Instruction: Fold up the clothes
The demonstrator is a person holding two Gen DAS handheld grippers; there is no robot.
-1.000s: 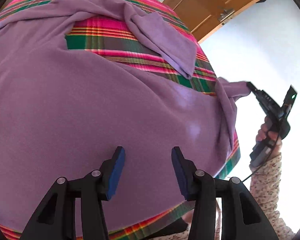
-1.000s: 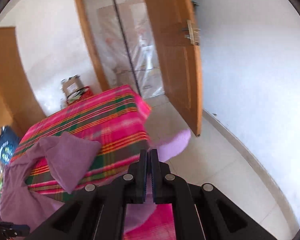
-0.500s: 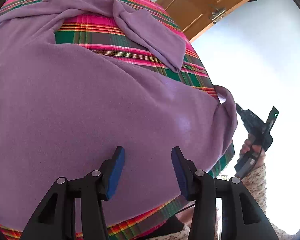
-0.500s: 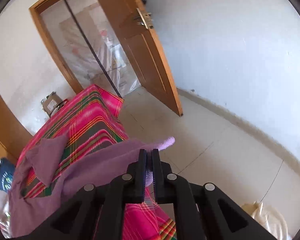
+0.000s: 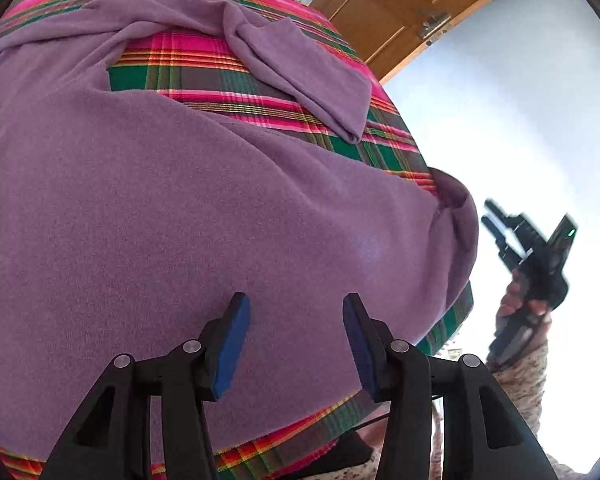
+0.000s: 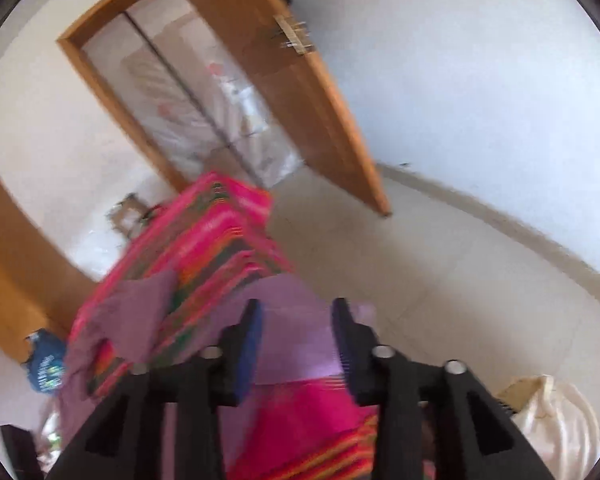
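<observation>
Purple fleece, the garment (image 5: pixel 204 216) lay spread over the plaid cloth (image 5: pixel 204 64) on the table, one sleeve (image 5: pixel 312 80) lying across the plaid and its right edge hanging past the table's side. Your left gripper (image 5: pixel 296 344) hovered over it with jaws apart and empty, and your right gripper (image 6: pixel 296 344), off the table's side, was released too, gripping nothing. With nothing pinning that overhang, I judged its weight could drag the fleece off, and the right view was too blurred to aim a pinch.
</observation>
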